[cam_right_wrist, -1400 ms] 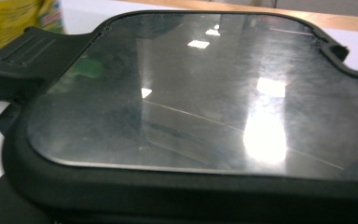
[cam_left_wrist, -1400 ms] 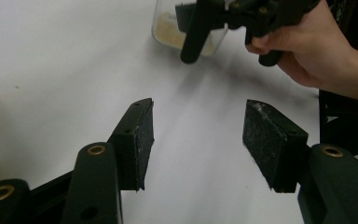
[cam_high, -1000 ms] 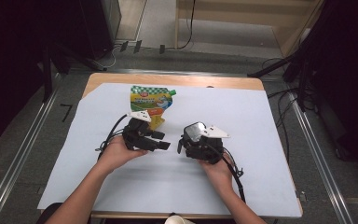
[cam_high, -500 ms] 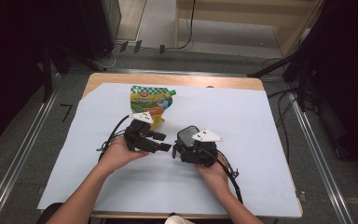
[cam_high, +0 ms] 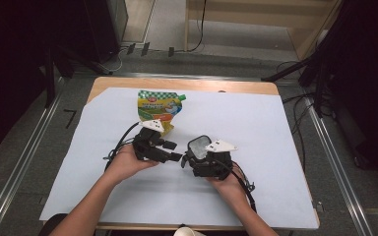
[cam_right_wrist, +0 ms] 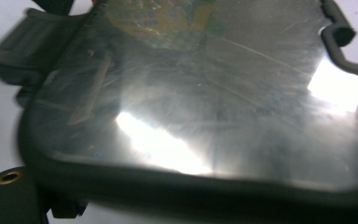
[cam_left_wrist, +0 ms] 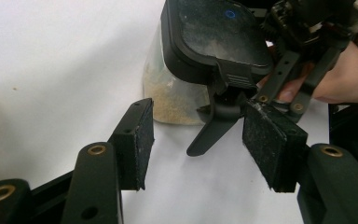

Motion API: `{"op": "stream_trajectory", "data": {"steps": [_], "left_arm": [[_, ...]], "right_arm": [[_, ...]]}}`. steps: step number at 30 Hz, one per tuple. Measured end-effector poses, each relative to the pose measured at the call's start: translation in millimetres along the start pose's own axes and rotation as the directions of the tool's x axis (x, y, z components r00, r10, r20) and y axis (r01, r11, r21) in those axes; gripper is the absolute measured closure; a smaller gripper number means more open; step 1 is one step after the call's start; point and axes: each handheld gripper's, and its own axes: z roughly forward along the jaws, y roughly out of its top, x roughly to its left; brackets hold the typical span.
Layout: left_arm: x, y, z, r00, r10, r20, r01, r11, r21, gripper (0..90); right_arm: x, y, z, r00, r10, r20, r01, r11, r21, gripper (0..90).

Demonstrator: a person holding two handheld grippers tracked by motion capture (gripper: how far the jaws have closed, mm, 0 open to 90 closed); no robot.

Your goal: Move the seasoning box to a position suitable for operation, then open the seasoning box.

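Observation:
A clear container point(cam_high: 199, 146) with a black-rimmed lid point(cam_left_wrist: 200, 42) and beige powder inside point(cam_left_wrist: 168, 98) rests tilted on the white sheet. My right gripper point(cam_high: 189, 160) is shut on it from the right, and its jaws have just been opening slightly with the container still between them. The lid point(cam_right_wrist: 191, 93) lies close in front of the right gripper view. My left gripper point(cam_left_wrist: 193, 140) stands open, its pads point(cam_left_wrist: 135, 140) on either side of the lid's black latch flap point(cam_left_wrist: 214, 126). In the high view the left gripper point(cam_high: 174, 151) meets the container from the left.
A yellow and green pouch point(cam_high: 160, 105) lies flat behind the left gripper. The white sheet point(cam_high: 275, 147) covers the wooden table point(cam_high: 187, 84). A paper cup point(cam_high: 187, 231) stands at the near edge. Cables trail from both grippers.
The right gripper with the container has shifted slightly left and nearer, up against the left gripper's jaws. The left hand has kept still.

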Motion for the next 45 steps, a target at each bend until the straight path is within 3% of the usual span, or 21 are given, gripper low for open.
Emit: {"op": "stream_trajectory", "data": {"steps": [11,18,21,22,30,37,41,45], "left_arm": [[-0.4,0.0,1.9,1.0,0.005,0.003,-0.005,1.0,0.003,44.9],[3.4,0.9,2.7,0.9999,0.012,0.01,-0.012,0.9999,0.005,46.0],[4.0,3.0,3.0,0.9999,0.015,0.007,-0.015,0.9999,0.002,47.2],[3.7,3.2,3.2,0.9998,0.017,0.009,-0.017,0.9999,0.002,48.1],[1.2,2.7,8.4,0.9992,0.039,-0.001,-0.039,0.999,0.023,50.6],[-0.3,1.8,13.7,0.9987,0.049,-0.015,-0.048,0.9978,0.046,53.6],[2.4,0.4,15.2,0.9994,0.029,0.019,-0.03,0.9989,0.035,55.4],[2.8,-0.1,12.7,0.9989,0.046,0.008,-0.046,0.9983,0.035,60.7]], "right_arm": [[0.5,-6.5,-29.3,0.9995,-0.002,-0.032,0.004,0.999,0.051,11.7],[-1.5,-7.9,-56.5,0.999,0.007,-0.045,-0.005,0.999,0.041,14.5],[-5.3,-8.0,-64.7,0.9985,0.02,-0.052,-0.019,0.999,0.031,19.1],[-6.9,-7.2,-68.5,0.9979,0.019,-0.062,-0.017,0.999,0.028,25.1],[-5.6,-3.2,-71.8,0.999,-0.008,-0.043,0.008,1.0,0.006,32.9],[-12.0,-3.2,-74.1,0.9952,0.025,-0.095,-0.025,1.0,0.005,56.4],[-15.1,-3.5,-75.5,0.9957,0.012,-0.092,-0.011,1.0,0.007,74.2],[-19.2,-3.6,-76.5,0.9936,0.03,-0.109,-0.029,1.0,0.011,84.7]]}}
